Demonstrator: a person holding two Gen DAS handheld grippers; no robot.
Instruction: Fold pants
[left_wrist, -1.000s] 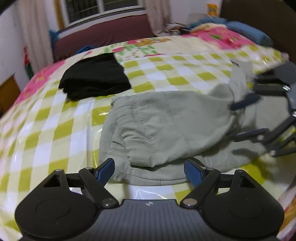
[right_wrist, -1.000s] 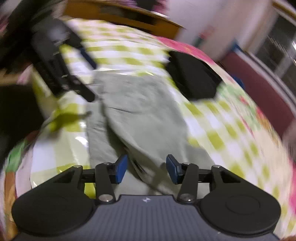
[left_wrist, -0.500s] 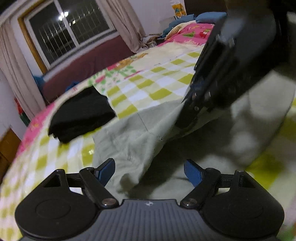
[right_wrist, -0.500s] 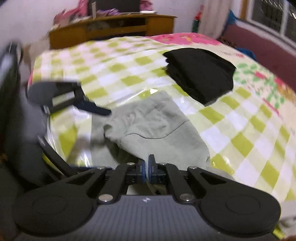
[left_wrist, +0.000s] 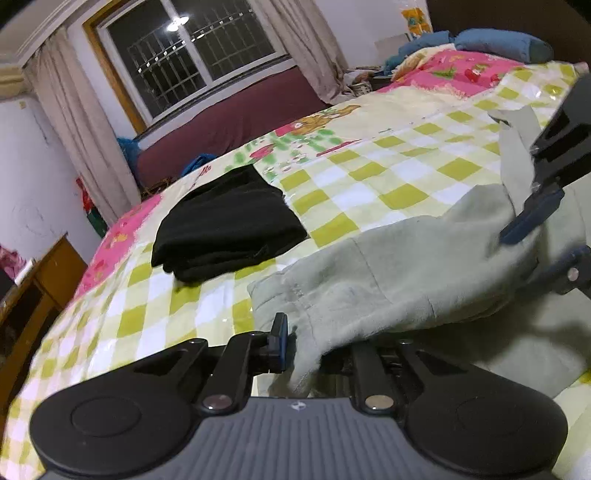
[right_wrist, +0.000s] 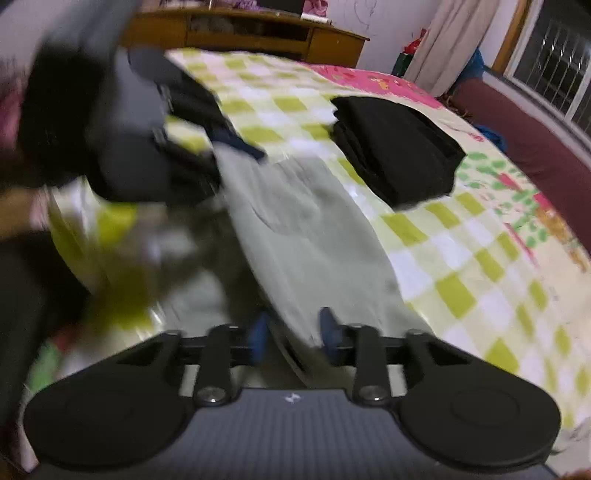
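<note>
Left wrist view: I see one pair of grey-green pants (left_wrist: 399, 273) centre-right on the checked bed cover (left_wrist: 369, 184), my left gripper (left_wrist: 314, 343) clamping its edge; one black folded garment (left_wrist: 229, 225) left of centre.
Right wrist view: my right gripper (right_wrist: 293, 332) pinches the pants' lower-centre end.

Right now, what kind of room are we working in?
Most likely a home bedroom. The green pants lie on a bed with a checked cover, pillows at its far end, a curtained, barred window behind, and a wooden cabinet by the wall.
</note>
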